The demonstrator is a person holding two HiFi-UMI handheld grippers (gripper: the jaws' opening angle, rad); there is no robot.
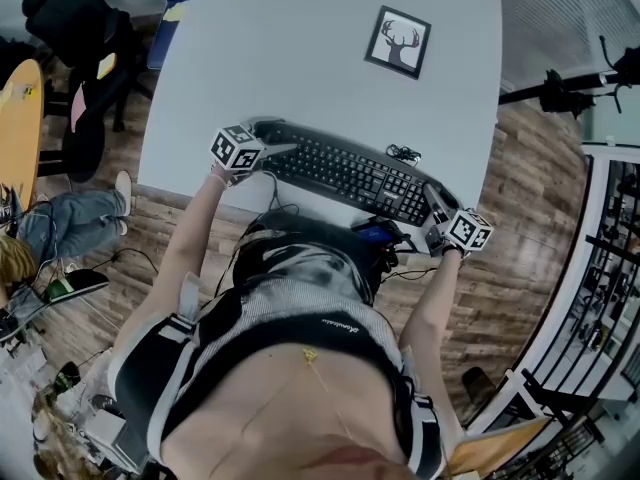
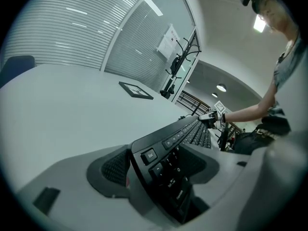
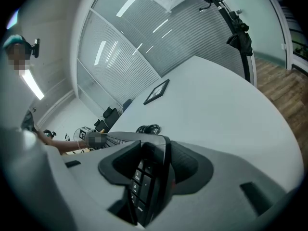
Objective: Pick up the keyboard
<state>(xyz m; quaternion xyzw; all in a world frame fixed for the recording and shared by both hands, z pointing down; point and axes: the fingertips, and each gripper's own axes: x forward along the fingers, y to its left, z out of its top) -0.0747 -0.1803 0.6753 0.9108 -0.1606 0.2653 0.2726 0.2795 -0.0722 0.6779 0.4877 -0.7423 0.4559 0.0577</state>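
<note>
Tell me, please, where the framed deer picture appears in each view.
Head view: the framed deer picture is near the top, right of centre, on the white table beyond the keyboard.
Left gripper view: it lies flat, left of centre, above the middle.
Right gripper view: it is at the centre, slightly above the middle.
Shared landmark: the black keyboard, in all three views.

Framed deer picture (image 1: pixel 398 41) on white table (image 1: pixel 290 58)
</note>
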